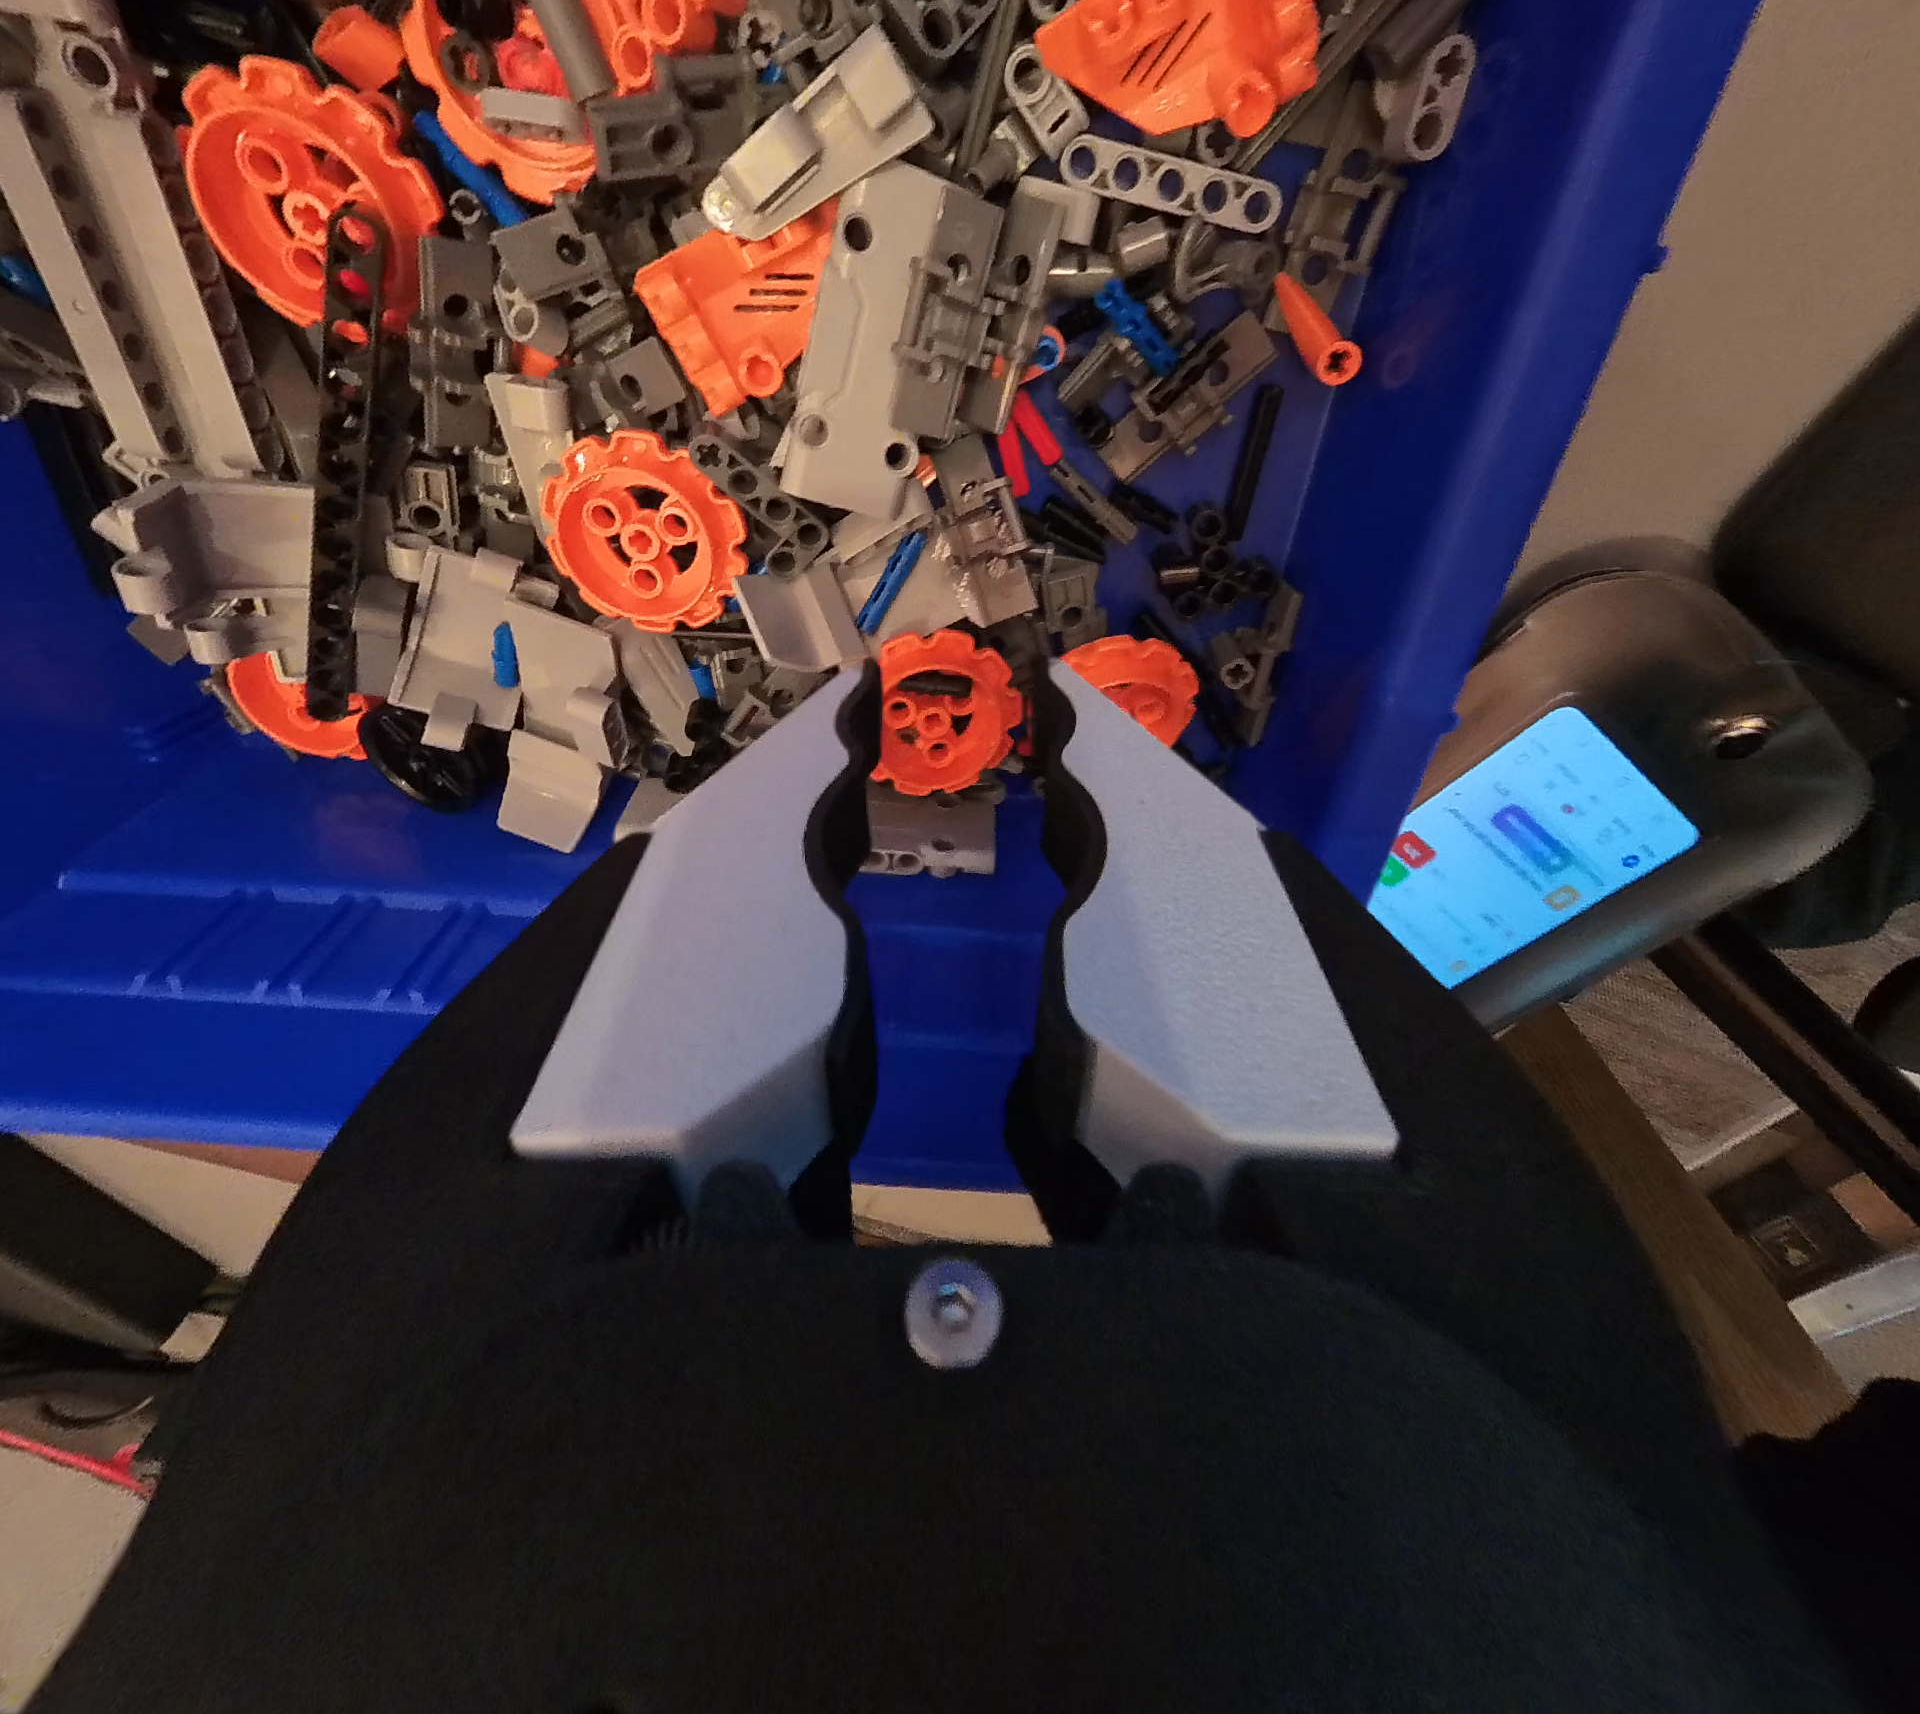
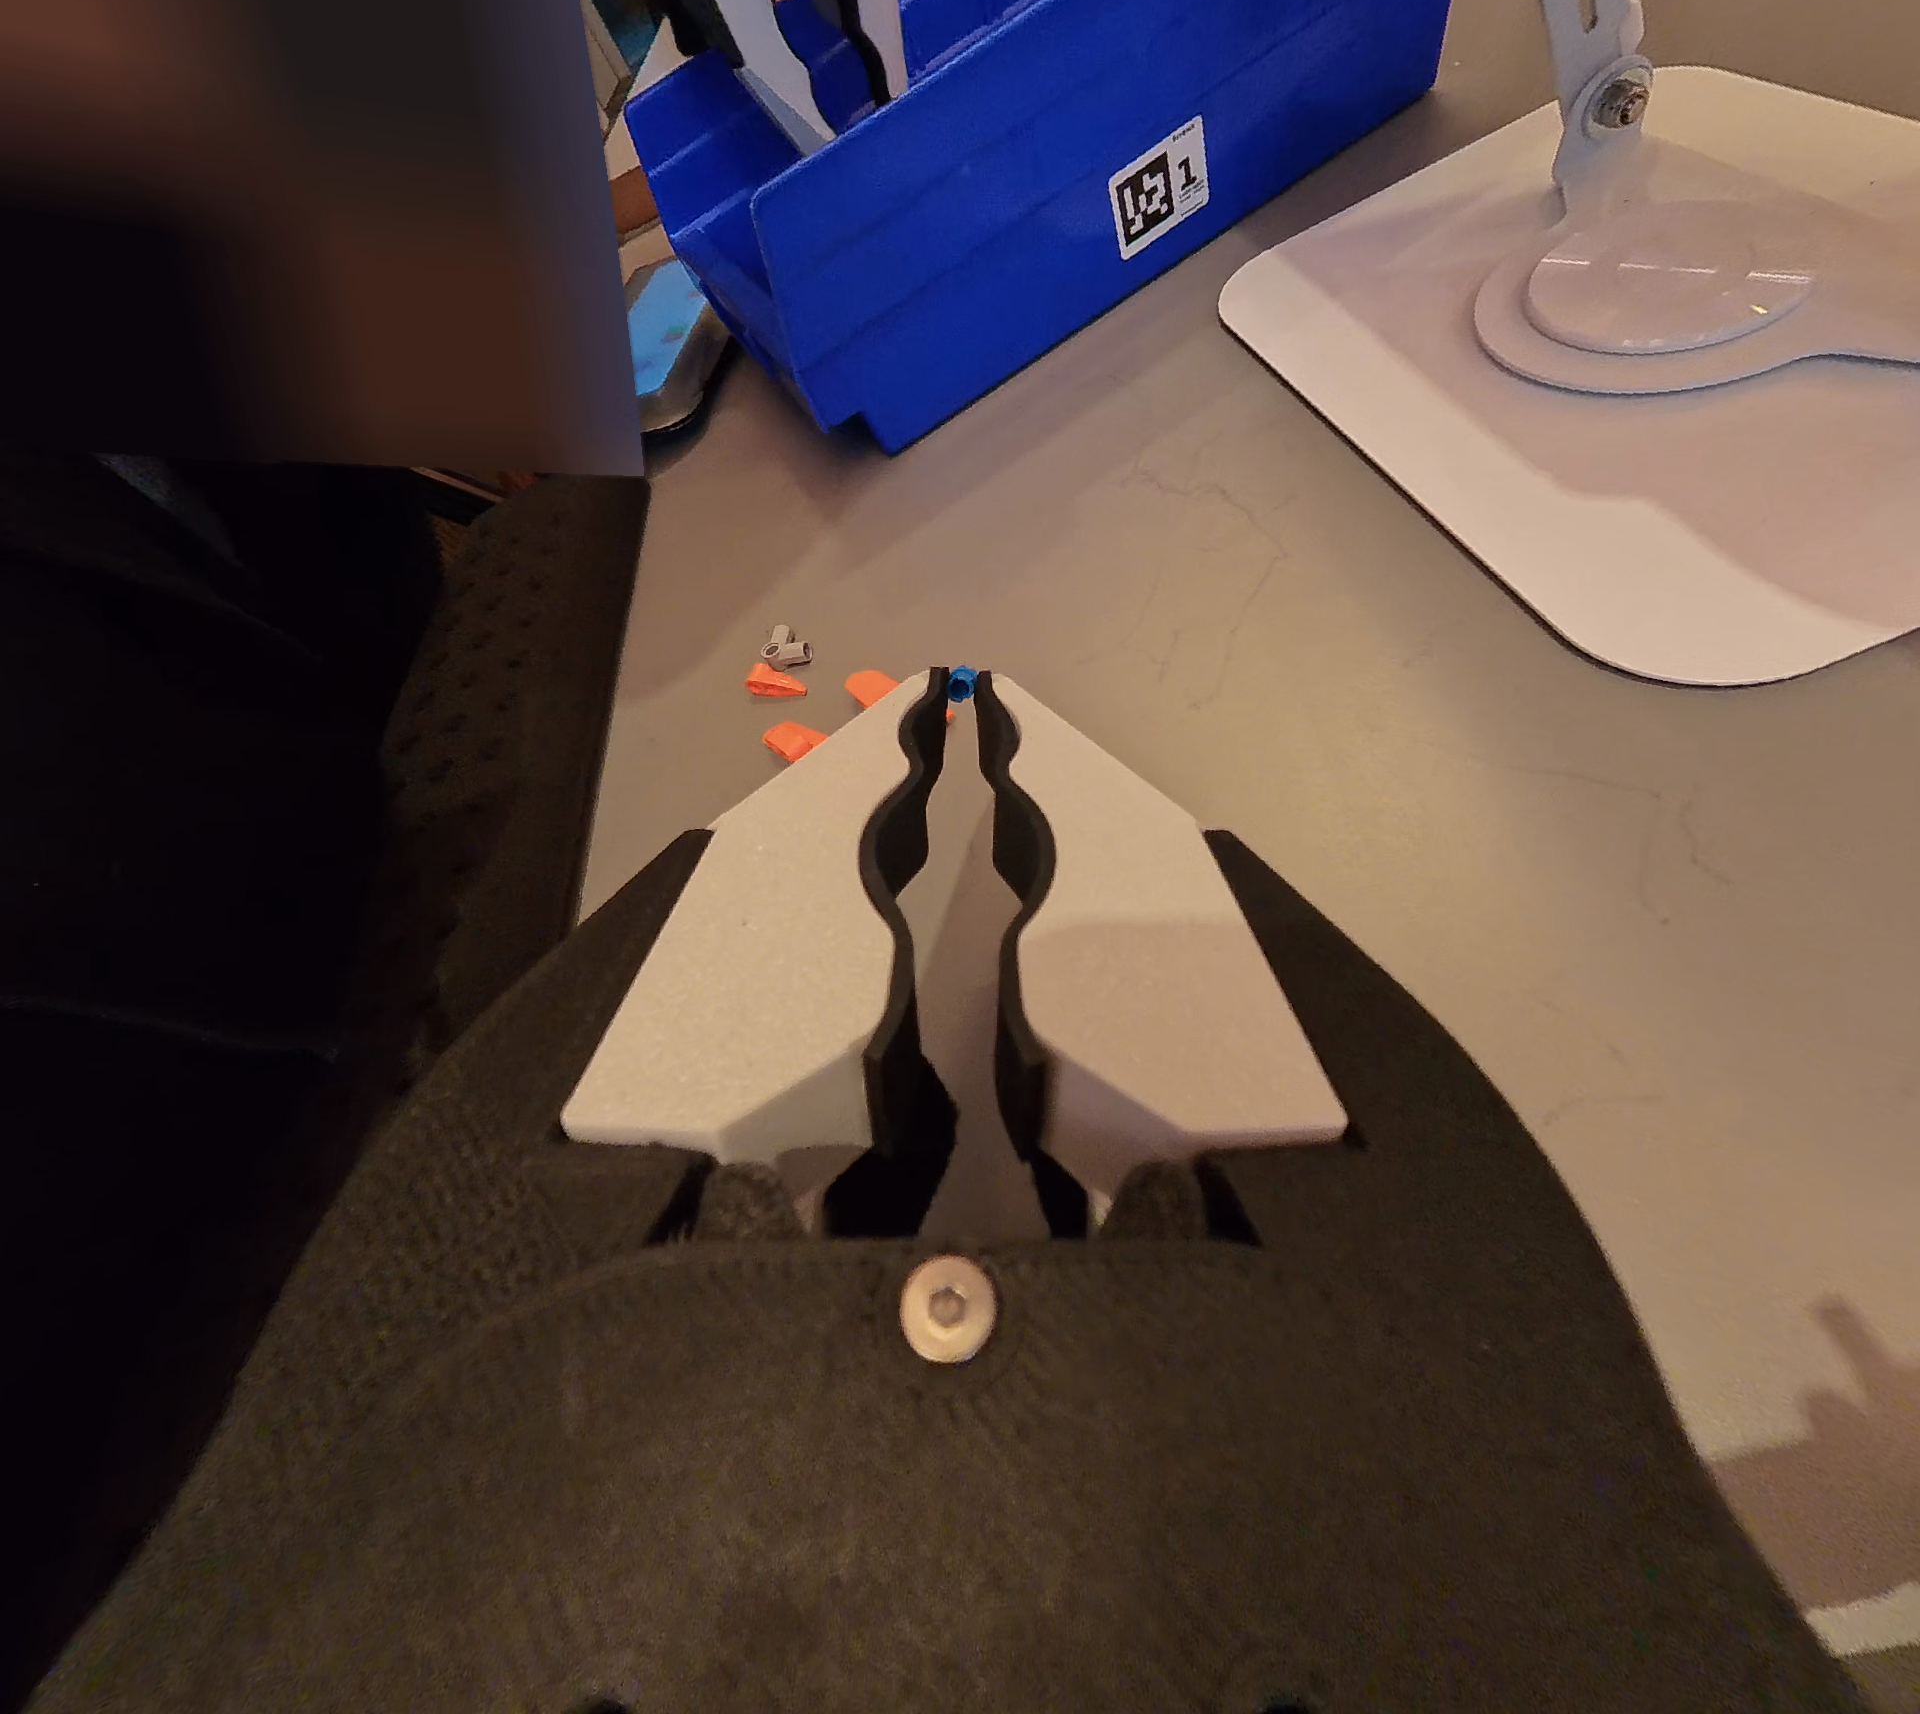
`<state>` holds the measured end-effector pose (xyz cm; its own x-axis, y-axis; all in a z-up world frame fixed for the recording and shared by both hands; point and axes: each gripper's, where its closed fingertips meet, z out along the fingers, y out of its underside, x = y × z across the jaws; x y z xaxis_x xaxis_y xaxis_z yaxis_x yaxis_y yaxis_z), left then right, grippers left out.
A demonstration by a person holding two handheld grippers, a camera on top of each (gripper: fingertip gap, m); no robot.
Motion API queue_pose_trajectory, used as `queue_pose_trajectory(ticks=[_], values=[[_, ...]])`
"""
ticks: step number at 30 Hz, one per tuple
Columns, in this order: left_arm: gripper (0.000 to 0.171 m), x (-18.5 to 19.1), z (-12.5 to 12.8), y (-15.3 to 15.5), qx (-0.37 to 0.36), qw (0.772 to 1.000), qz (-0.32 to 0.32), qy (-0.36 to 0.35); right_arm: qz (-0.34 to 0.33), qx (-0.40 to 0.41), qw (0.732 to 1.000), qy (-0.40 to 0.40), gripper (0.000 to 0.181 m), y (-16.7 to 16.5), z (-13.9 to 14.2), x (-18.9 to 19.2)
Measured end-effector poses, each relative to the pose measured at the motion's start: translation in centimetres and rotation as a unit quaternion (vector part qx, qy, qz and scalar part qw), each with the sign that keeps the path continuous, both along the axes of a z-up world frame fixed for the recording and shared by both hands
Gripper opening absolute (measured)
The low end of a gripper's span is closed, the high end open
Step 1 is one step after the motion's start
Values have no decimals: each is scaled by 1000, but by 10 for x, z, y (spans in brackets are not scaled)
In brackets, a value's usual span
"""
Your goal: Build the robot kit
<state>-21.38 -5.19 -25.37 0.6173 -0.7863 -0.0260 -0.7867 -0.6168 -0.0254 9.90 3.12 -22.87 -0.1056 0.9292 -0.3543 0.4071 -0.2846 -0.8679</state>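
Left wrist view: your left gripper [image 1: 956, 677] hangs over the blue bin [image 1: 1455, 438], fingers apart, nothing between them.
Nearest piece: an orange toothed wheel [image 1: 940, 714] shows in the gap between the fingertips, lying below them; a second orange wheel [image 1: 1138, 688] lies just beside the right-hand fingertip. Whether either pad touches the pile cannot be told.
Bin contents: a dense heap of grey, black, blue and orange building-toy parts, among them a larger orange wheel [image 1: 644, 532], a long black holed beam [image 1: 343, 459] and an orange panel [image 1: 1195, 7].
Beside the bin: a phone [image 1: 1538, 843] with a lit screen sits outside the bin's right wall.
Right wrist view: your right gripper [image 2: 961, 685] is low over the grey table [image 2: 1351, 833], its tips drawn in on a small blue pin [image 2: 960, 683] pinched at the very end.
On the table: three orange wedge pieces [image 2: 774, 680] and a small grey connector [image 2: 787, 650] lie loose just left of the tips, near the table's edge.
Farther off: the same bin [image 2: 987, 230], carrying a square black-and-white marker sticker, stands well apart from the loose pieces, with your left gripper [image 2: 821, 75] dipped into it; a white stand base [image 2: 1558, 438] sits to the right.
Progress as pictured: a handful of pieces lie out on the table, one more is in the right claw, and by far most parts remain in the bin.
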Motion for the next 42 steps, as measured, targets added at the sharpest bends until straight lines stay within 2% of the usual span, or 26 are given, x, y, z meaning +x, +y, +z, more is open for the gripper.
queue_pose_trajectory(ticks=[8, 15, 18, 23, 26, 28, 32, 34, 38, 42], values=[[35, -5, 2, 22, 30, 999, 26, -4, 1, 0, 1000, 1, 3, 0, 1, 0], [36, 3, -16, 21, -2, 1000, 18, 1, 2, 1, 1000, 2, 3, -1, 2, 0], [30, 7, -25, 16, -25, 1000, 16, -2, 2, 0, 1000, 2, 3, -1, 2, 0], [0, 13, -28, -6, -75, 997, -10, -7, 3, -1, 1000, 0, 3, -1, 1, 0], [4, 21, -28, -25, -106, 994, -26, -18, 3, -1, 1000, 1, 3, -1, 2, 0], [9, 18, -21, -19, -81, 996, -15, -21, 2, -1, 1000, 2, 3, -1, 2, 0], [28, 5, 0, 21, 22, 998, 38, -41, 3, -1, 1000, 2, 3, -1, 2, 0], [34, 6, 4, 34, 53, 997, 41, -49, 3, 0, 1000, 2, 3, -1, 2, 0], [37, 23, -8, 44, 72, 996, -7, -42, 3, -1, 1000, 1, 3, -1, 2, 0], [27, 33, -27, 40, 47, 998, -23, -33, 3, -1, 1000, 2, 3, -1, 2, 0]])
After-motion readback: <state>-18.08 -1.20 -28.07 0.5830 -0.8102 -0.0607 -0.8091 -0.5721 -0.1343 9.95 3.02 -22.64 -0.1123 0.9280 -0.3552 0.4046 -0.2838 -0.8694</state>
